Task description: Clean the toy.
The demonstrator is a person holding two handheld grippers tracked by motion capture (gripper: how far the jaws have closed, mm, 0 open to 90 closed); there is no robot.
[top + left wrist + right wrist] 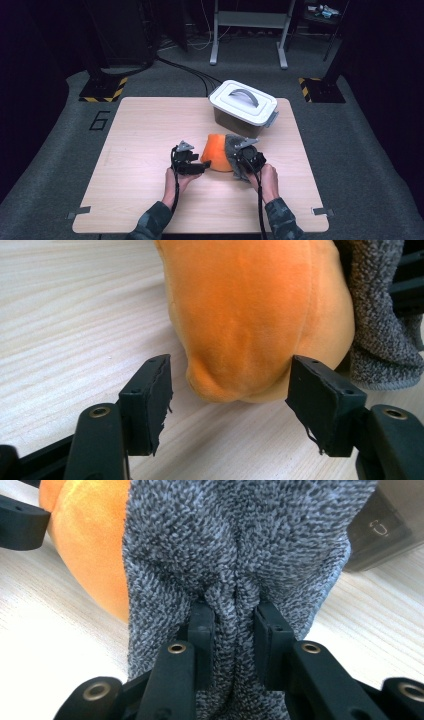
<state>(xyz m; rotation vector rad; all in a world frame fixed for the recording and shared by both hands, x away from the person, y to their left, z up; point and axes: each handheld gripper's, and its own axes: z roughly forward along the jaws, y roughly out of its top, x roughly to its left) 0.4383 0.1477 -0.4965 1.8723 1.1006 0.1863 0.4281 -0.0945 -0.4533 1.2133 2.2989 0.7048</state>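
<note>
The pale wood-grain table (150,125) with rounded corners carries everything; its near edge is partly covered by the person's camouflage-patterned sleeves. Toward the far right corner sits a translucent grey plastic storage box with a white lid (243,102) and a grey arched handle, its lower front hidden behind the soft things before it. In the middle of the table, slightly toward the right edge, lies a plump orange plush cushion-like shape (216,152) of smooth velvety fabric, rounded and bulging; its right side is wrapped or covered by a grey knitted looped-yarn cloth (233,150), so its full outline and long axis cannot be made out. In the left gripper view the orange plush (250,315) shows a rounded end toward the camera, resting on the table, cut off at the top. The left gripper (199,166) lies level, aimed rightward at the plush; its jaws stand released, one to each side of the rounded end without pressing it. The right gripper (239,161) is clenched on a bunched fold of the grey cloth (240,555), its pads (201,630) sunk in the nubby weave.
</note>
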